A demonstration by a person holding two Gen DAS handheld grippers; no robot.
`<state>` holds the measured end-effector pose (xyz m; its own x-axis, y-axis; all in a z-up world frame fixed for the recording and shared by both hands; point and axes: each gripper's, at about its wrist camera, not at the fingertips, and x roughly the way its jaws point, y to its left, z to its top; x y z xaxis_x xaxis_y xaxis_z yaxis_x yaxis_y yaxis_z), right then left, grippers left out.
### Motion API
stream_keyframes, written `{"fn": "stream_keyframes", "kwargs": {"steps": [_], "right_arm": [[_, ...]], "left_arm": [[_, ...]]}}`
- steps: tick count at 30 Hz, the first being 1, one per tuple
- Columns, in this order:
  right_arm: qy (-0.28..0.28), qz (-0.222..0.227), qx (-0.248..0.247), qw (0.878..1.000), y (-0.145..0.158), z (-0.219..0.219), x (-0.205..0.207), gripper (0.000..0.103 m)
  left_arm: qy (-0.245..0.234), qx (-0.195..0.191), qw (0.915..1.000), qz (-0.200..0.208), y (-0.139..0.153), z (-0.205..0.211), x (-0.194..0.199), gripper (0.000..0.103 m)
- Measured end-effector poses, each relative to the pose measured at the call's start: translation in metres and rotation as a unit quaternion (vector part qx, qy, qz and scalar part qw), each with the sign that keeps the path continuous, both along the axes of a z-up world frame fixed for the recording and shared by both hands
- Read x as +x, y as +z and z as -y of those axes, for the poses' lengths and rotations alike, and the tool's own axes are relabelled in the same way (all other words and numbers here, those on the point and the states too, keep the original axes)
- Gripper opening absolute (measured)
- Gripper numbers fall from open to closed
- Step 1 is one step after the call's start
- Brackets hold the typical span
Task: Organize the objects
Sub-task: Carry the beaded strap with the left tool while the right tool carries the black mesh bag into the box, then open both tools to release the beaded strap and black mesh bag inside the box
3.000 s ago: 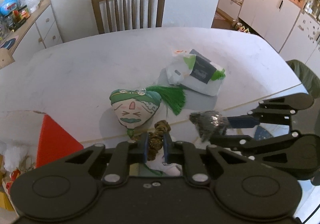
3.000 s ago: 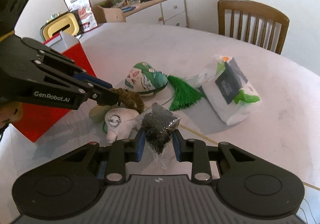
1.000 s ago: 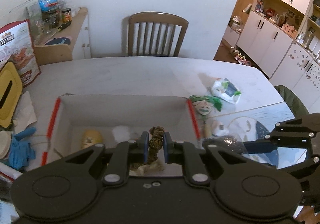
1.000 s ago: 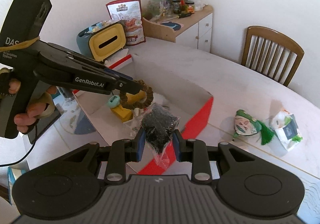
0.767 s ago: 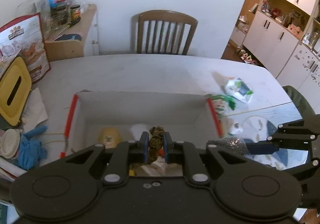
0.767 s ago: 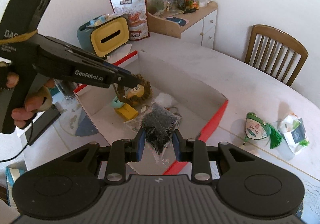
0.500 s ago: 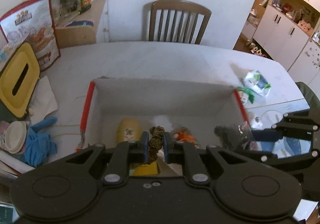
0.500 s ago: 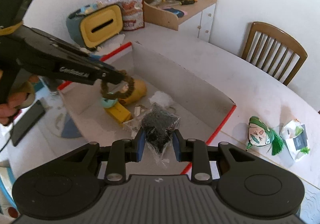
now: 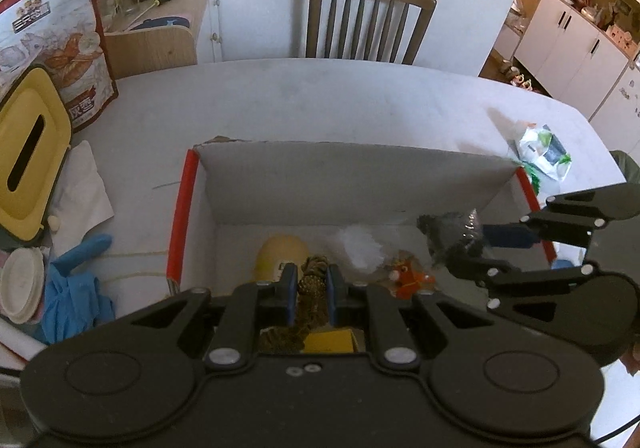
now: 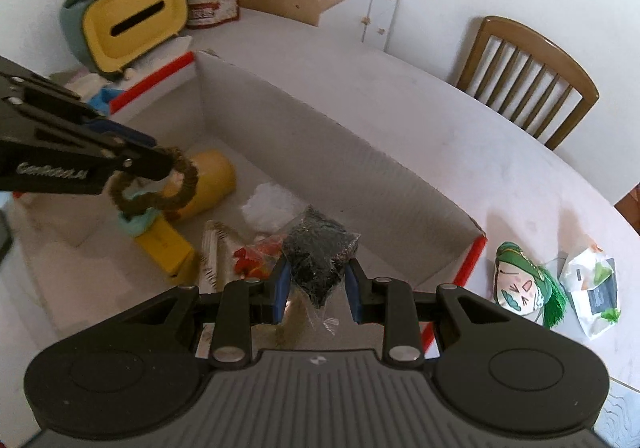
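An open cardboard box (image 9: 360, 175) (image 10: 332, 151) with red rims sits on the white table. My left gripper (image 9: 312, 284) (image 10: 168, 167) is shut on a brown braided rope ring (image 9: 314, 276) (image 10: 160, 195) and hangs over the box's near left part. On the right, my right gripper (image 10: 316, 280) (image 9: 464, 244) is shut on a clear bag of black bits (image 10: 320, 248) (image 9: 452, 234), held above the box interior. Inside the box lie a yellow bottle (image 9: 282, 254) (image 10: 208, 175), a yellow block (image 10: 166, 246), white fluff (image 9: 360, 246) and a red-orange toy (image 9: 410, 274) (image 10: 256, 254).
A green-turbaned face cushion (image 10: 520, 280) and a white-green packet (image 9: 544, 151) (image 10: 592, 288) lie on the table right of the box. A yellow tissue box (image 9: 28, 151) (image 10: 128, 19), blue glove (image 9: 72, 288), snack bag (image 9: 56, 39) and sideboard stand left. A wooden chair (image 9: 364, 15) is behind.
Both grippers have moved from the table's right part to over the box and sunk lower toward its inside. Each still holds its object.
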<state>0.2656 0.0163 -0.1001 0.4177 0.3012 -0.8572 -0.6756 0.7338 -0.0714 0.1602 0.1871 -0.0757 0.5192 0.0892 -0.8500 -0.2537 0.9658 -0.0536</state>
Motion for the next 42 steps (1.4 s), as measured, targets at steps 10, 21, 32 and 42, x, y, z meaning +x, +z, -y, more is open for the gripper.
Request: {"fn": "stream_keyframes", "kwargs": {"steps": [10, 21, 32, 42], "right_arm": [[-0.011, -0.026, -0.004, 1.000, -0.022, -0.014, 0.019, 0.029], [-0.020, -0.036, 0.007, 0.999, -0.024, -0.012, 0.024, 0.029], [-0.026, -0.033, 0.029, 0.999, -0.010, 0.000, 0.013, 0.054], [-0.024, -0.033, 0.063, 0.997, 0.019, 0.013, -0.009, 0.054]], "left_arm": [[0.012, 0.012, 0.9994, -0.029, -0.020, -0.018, 0.011, 0.013], [0.015, 0.023, 0.9988, -0.041, -0.027, -0.020, 0.013, 0.023], [0.012, 0.025, 0.9991, -0.031, -0.020, -0.011, 0.005, 0.040], [0.001, 0.042, 0.9991, 0.001, 0.007, 0.013, -0.008, 0.058]]}}
